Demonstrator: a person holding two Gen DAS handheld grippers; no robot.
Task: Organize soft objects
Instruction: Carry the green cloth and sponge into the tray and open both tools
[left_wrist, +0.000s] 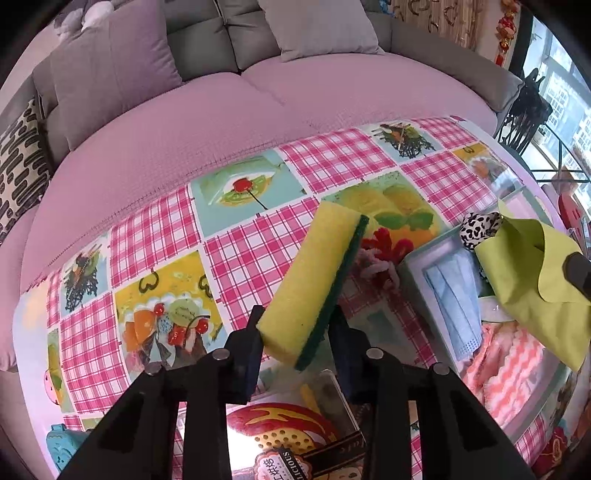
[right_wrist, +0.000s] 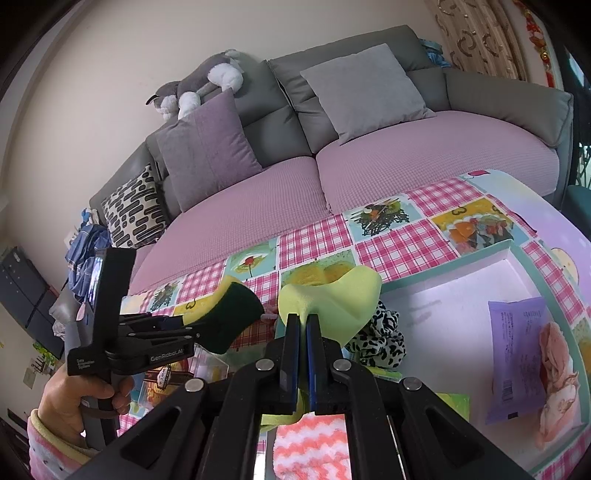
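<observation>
Left wrist view: the left gripper (left_wrist: 297, 325) is clamped on a yellow foam sponge with a dark green scouring face (left_wrist: 317, 280), one black finger (left_wrist: 247, 354) pressed to the yellow side and the other to the green side. The sponge is held up off the table, its far end tilted toward the pale teal rectangular tray (left_wrist: 417, 269), which serves as the landmark here. Just beside the tray's near-left corner lie fuzzy pink and red pipe cleaners (left_wrist: 380, 258) on the pink-checked fruit-print tablecloth (left_wrist: 155, 236). Inside the tray lies a light blue pleated face mask (left_wrist: 458, 306); a black-and-white leopard-print scrunchie (left_wrist: 478, 227) sits at the tray's far edge. A coral and white wavy-striped fluffy cloth (left_wrist: 506, 365) lies just on the near side of the tray. Above the tray hangs a lime green thin cloth (left_wrist: 532, 284).

In the right wrist view, the right gripper (right_wrist: 302, 325) has its pads pressed together on that lime green cloth (right_wrist: 332, 295), lifted over the tray (right_wrist: 509, 251). A hand (right_wrist: 79, 400) in a pink dotted sleeve (right_wrist: 51, 454) holds the left gripper (right_wrist: 207, 325) with the sponge (right_wrist: 231, 314), left of the tray. In the tray's right part lie a purple printed packet (right_wrist: 517, 358) and a pale pink cloth (right_wrist: 557, 376). A grey sofa with mauve seat covers (right_wrist: 424, 155) stands beyond the table.
</observation>
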